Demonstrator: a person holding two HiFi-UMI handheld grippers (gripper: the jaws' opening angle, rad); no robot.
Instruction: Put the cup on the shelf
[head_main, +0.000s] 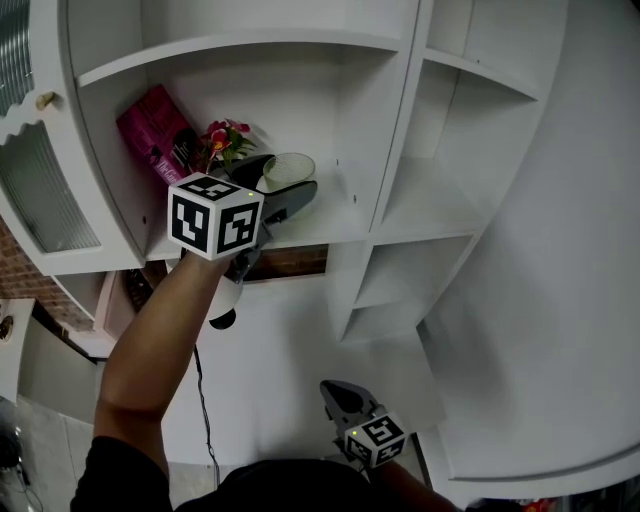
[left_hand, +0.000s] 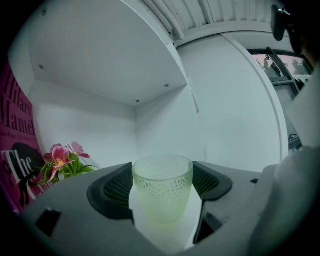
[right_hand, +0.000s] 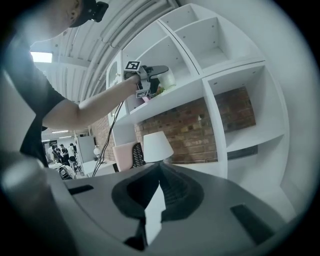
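Far left in the cubby there's a pink book (head_main: 152, 132), with pink flowers (head_main: 226, 140) just beside it. Next along, the left gripper (head_main: 283, 186) is clamped on the pale green dimpled cup (left_hand: 162, 187), upright inside that same white shelf (head_main: 345, 228) compartment. Lower right, the right gripper (head_main: 340, 396) has its jaws pressed together, nothing in them.

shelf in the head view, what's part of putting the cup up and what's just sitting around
In the job: cup, left gripper holding it, shelf.
Just lying about: book, flowers, lamp, idle right gripper.
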